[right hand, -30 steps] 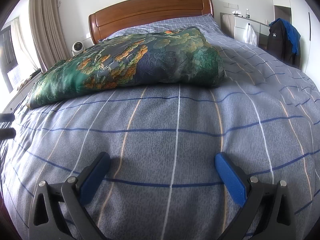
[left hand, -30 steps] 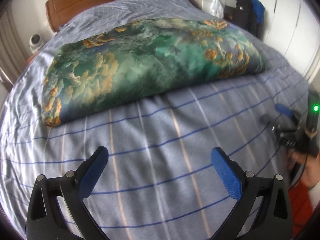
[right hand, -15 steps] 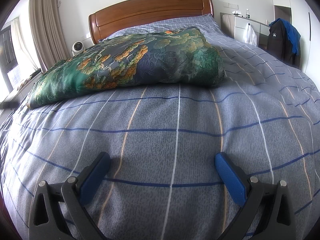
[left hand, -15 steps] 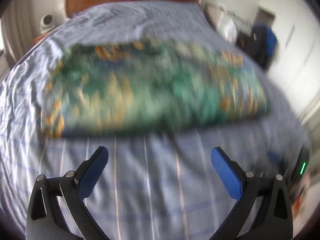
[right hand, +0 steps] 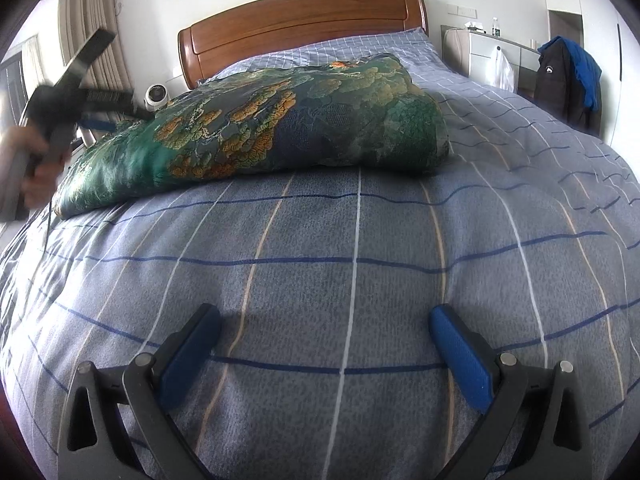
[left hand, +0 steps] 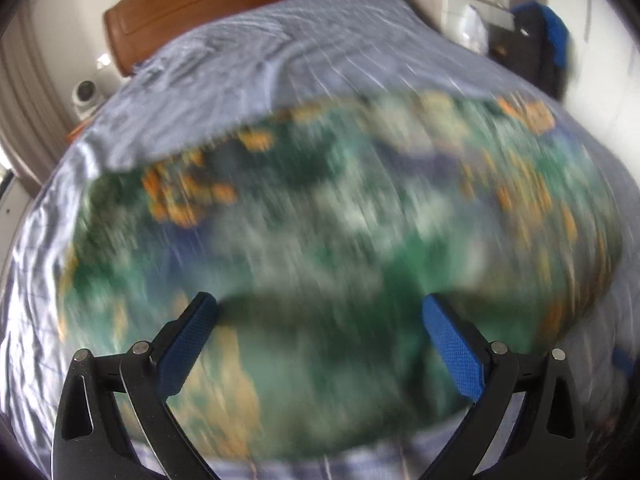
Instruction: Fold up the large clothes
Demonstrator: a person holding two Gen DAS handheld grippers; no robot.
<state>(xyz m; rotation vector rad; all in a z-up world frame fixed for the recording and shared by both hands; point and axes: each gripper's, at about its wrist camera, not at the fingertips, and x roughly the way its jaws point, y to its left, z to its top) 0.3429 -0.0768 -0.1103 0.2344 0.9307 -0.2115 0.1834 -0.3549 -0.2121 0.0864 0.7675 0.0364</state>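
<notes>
one folded cloth (right hand: 256, 128), green with orange patches, lying across the far half of one bed (right hand: 360, 264), its long side toward the cameras, resting on the grey-blue checked cover. behind it one brown wooden headboard (right hand: 304, 20).

two grippers in all. left gripper (left hand: 319, 338) over the cloth, seen from its own camera: two blue-padded fingers (left hand: 188, 344) spread wide apart, nothing between them, the cloth (left hand: 320, 216) filling most of that view, badly blurred; touching the fabric or just above it, cannot tell. same left gripper seen from the right camera as a dark blurred shape (right hand: 76, 100) at the left end of the cloth, held in one hand (right hand: 38, 164).

right gripper (right hand: 325, 344) low over bare cover on the near half of the bed, well apart from the cloth, two blue-padded fingers (right hand: 460, 360) spread wide apart, gripping nothing.

beside the bed on the left, one small white fan (right hand: 155, 95) and one beige curtain (right hand: 86, 24). on the right, one white cabinet (right hand: 484, 50), one white bag (right hand: 502, 72) hanging on it, and one dark jacket (right hand: 560, 84) with blue lining.
</notes>
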